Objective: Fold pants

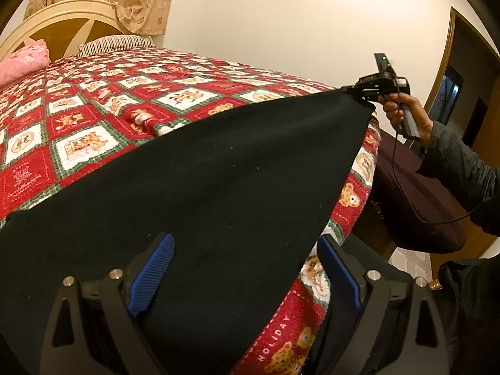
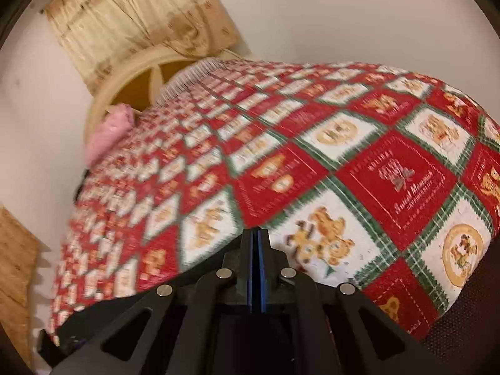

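Observation:
Black pants [image 1: 203,172] lie spread over the near corner of the bed. In the left wrist view my left gripper [image 1: 243,239] is open. Its blue pads [image 1: 153,278] stand wide apart just above the cloth's near end, one over the pants and one over the quilt. At the far right a hand [image 1: 403,109] holds my right gripper [image 1: 345,90], shut on the pants' far corner and holding it slightly raised. In the right wrist view the right gripper [image 2: 257,232] has its blue pads pressed together. A dark strip of cloth [image 2: 78,331] runs off to the lower left.
A red, white and green holiday quilt [image 1: 93,109] covers the bed. At the head end are a cream headboard [image 1: 62,22], a pink pillow [image 1: 18,62] and a striped pillow [image 1: 115,43]. A dark padded seat [image 1: 422,203] stands beside the bed's right edge, with a doorway behind it.

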Motion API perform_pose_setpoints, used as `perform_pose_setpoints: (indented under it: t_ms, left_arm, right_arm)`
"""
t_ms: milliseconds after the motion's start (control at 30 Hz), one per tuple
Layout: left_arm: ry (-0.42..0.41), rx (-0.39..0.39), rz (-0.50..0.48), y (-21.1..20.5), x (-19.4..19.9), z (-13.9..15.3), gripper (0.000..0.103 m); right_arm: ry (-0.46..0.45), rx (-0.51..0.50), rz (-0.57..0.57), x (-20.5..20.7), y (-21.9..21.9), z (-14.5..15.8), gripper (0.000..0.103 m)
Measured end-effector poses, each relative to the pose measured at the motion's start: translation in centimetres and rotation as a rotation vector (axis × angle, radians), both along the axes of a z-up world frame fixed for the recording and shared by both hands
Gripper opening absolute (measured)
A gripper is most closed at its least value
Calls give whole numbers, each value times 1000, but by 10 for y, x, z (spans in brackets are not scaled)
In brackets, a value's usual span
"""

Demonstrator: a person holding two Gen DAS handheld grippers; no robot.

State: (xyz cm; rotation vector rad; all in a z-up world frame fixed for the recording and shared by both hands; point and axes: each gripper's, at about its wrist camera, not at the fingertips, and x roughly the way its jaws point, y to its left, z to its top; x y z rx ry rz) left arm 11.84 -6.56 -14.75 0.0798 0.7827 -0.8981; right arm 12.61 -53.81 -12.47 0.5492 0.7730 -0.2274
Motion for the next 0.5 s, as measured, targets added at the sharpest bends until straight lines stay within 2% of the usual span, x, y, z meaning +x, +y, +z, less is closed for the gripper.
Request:
perform_pose_setpoints:
  t_ms: [33, 67, 167, 233, 300, 433, 500]
  left_arm:
    - [-2, 3, 0, 0, 0, 0, 95]
    - [-2, 5, 0, 0, 0, 0, 95]
    - [-2, 1, 1, 0, 0, 0, 95]
    - [-2, -1, 3, 0, 0, 0, 95]
    - [-3, -4, 5, 0, 0, 0, 95]
    - [-16, 1, 15, 0, -2, 1, 95]
    - [-32, 12, 21, -1, -5, 2, 95]
  right_arm:
    - [21, -6, 0, 2, -1, -8, 4]
    - [35, -5, -7, 2, -4, -14, 10]
    - [20, -10, -50, -10, -11, -16, 38]
    - [20, -42, -77, -21, -7, -6, 38]
    - [7, -127, -56, -36, 12, 12, 38]
    - [0, -336, 130, -60, 86, 38, 38]
    - [21, -381, 223, -65, 119, 37, 38]
